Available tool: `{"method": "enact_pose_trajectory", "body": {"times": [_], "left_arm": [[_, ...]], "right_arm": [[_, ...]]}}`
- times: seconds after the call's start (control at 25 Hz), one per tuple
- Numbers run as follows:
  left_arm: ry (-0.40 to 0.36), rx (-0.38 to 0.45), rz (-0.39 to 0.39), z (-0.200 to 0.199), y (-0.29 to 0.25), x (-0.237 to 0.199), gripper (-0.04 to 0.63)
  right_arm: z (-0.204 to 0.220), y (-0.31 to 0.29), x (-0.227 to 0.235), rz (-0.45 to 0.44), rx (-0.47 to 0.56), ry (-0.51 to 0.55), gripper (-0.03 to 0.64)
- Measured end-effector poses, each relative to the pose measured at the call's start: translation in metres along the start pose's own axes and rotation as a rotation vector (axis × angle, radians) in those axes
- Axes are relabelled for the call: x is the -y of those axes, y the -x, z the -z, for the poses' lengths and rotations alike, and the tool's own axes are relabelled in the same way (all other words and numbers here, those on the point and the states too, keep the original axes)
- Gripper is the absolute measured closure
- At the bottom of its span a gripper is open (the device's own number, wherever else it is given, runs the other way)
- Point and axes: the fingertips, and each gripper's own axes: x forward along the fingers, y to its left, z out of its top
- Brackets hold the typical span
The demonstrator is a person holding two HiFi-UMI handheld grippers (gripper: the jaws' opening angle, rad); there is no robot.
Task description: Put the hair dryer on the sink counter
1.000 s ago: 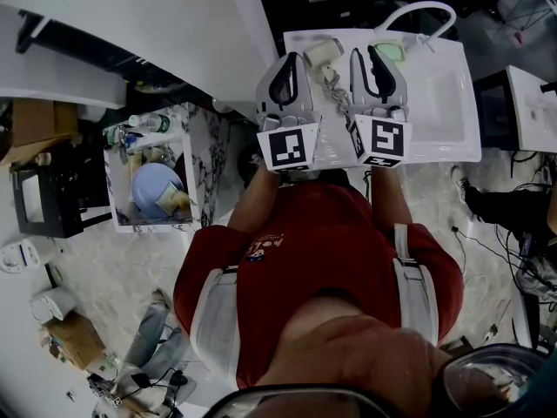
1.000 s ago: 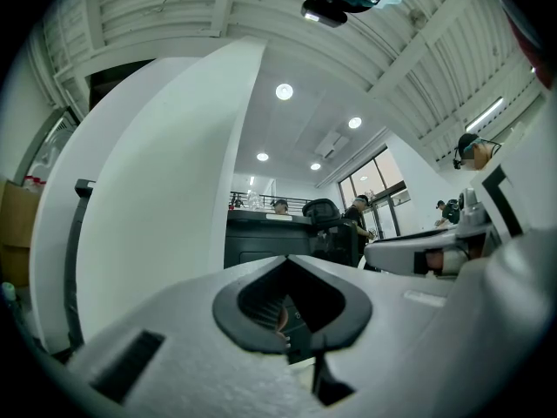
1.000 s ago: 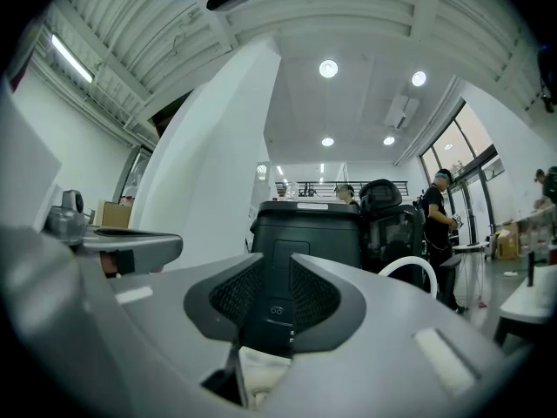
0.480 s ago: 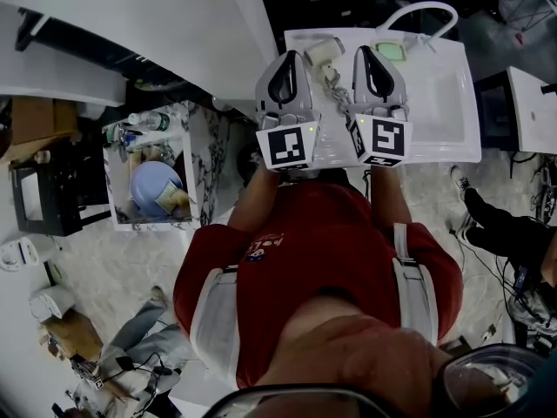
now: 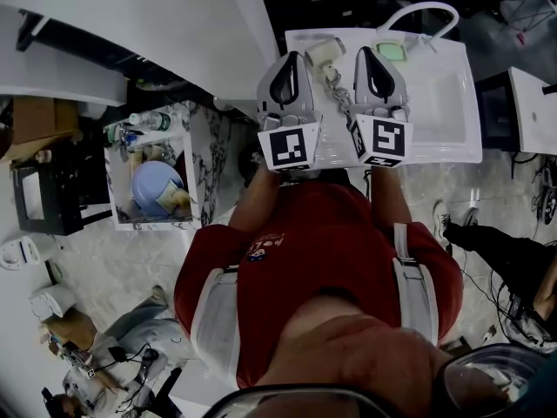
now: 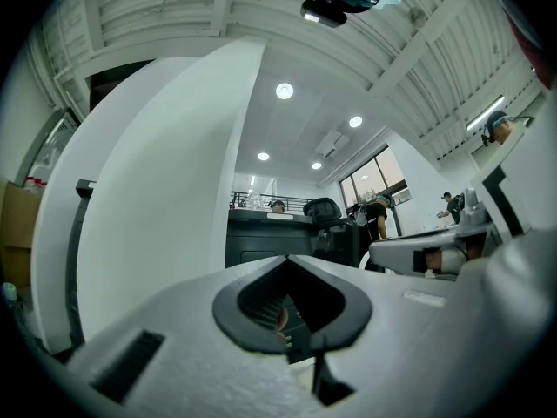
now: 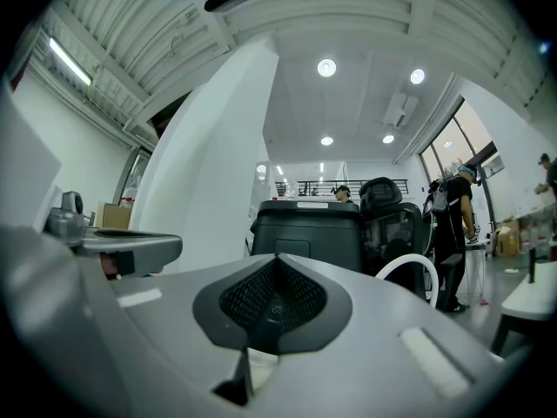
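Observation:
The cream hair dryer (image 5: 323, 52) lies on the white sink counter (image 5: 435, 142), at its far left end, and its cord (image 5: 336, 90) trails back between my two grippers. My left gripper (image 5: 290, 59) hovers just left of the dryer. Its jaws meet with nothing in them (image 6: 289, 264). My right gripper (image 5: 366, 52) hangs just right of the dryer and cord. Its jaws have just been closing and now stand shut and empty (image 7: 277, 259). Neither gripper touches the dryer.
A white arched faucet (image 5: 419, 10) and a green soap dish (image 5: 392, 51) sit at the counter's back, with the basin (image 5: 442, 94) to the right. A marble shelf unit (image 5: 155, 185) with a blue bowl and bottles stands on the left. Someone's legs (image 5: 505, 251) are on the floor at right.
The right gripper's jaws have closed from slightly apart to shut. Both grippers kept their place. People on the floor around have shifted.

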Motion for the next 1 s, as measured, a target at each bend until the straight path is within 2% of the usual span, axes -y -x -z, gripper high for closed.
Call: {"method": "enact_pose_trajectory", "body": {"times": [0.16, 1.0], "left_arm": [[0.007, 0.036, -0.018, -0.0049, -0.0002, -0.0013, 0.594], [0.002, 0.032, -0.008, -0.0039, -0.0045, 0.0060, 0.594]], "right_arm": [[0.0002, 0.0003, 0.0022, 0.013, 0.000, -0.002, 0.616], [0.0066, 0.0007, 0.0098, 0.015, -0.021, 0.009, 0.615]]}}
